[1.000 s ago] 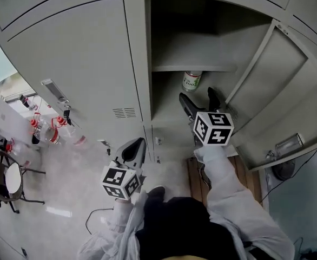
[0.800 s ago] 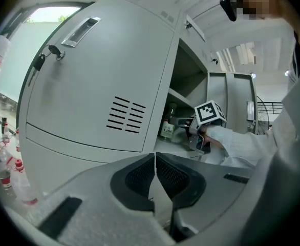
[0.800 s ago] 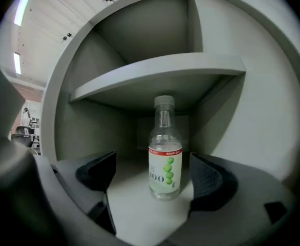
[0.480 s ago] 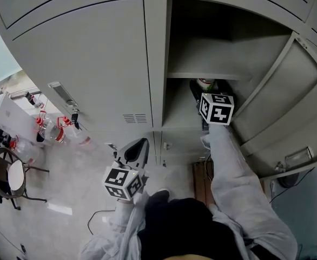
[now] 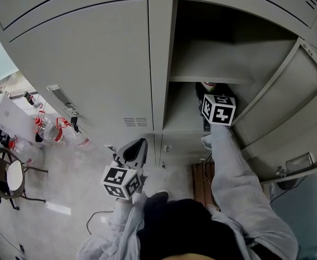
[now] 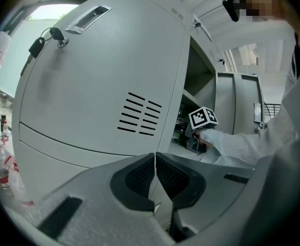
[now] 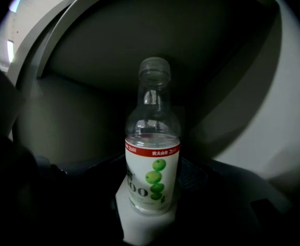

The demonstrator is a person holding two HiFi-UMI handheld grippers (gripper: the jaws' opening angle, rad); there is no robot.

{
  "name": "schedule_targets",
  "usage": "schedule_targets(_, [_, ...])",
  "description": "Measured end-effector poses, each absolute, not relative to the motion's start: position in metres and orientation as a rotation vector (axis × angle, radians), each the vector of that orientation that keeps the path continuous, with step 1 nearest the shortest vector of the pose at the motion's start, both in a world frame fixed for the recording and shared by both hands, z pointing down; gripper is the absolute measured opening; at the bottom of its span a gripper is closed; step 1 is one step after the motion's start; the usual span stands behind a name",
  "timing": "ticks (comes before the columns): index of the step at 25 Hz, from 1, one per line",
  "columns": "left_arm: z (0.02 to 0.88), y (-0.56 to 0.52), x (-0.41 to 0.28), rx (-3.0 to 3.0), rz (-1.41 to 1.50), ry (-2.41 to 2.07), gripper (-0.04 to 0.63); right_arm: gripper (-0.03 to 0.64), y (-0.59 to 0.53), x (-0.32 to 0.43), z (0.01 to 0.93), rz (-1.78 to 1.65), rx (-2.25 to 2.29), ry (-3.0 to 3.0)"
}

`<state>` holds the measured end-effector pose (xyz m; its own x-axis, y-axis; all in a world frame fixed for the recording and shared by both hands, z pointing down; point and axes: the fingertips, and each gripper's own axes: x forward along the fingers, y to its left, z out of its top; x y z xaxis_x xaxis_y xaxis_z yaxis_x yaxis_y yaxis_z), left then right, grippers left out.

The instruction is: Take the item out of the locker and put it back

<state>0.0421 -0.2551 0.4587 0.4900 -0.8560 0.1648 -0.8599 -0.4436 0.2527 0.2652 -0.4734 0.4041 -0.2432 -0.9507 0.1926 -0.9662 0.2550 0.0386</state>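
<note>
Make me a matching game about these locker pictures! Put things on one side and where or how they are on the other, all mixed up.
Things:
1. bottle
2. left gripper
3. right gripper
4. keys

Where or how:
A. hanging from the closed door
B. jaws together, outside the locker
C. reaching into the open locker
D. upright, green fruit on its label

Pairs: 1-D, 2-B, 3-C, 4-A.

The right gripper's jaws have just been closing, with the bottle between them.

Upright clear bottle (image 7: 152, 163) inside locker (image 7: 114, 50)
</note>
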Motion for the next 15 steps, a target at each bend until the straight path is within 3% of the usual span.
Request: schedule_targets(15, [0.456,-0.247,0.047,2.432,0.005,-1.459,0.014,0.301,-0.431,0.211,0.397,0.824,1.451,-2.741])
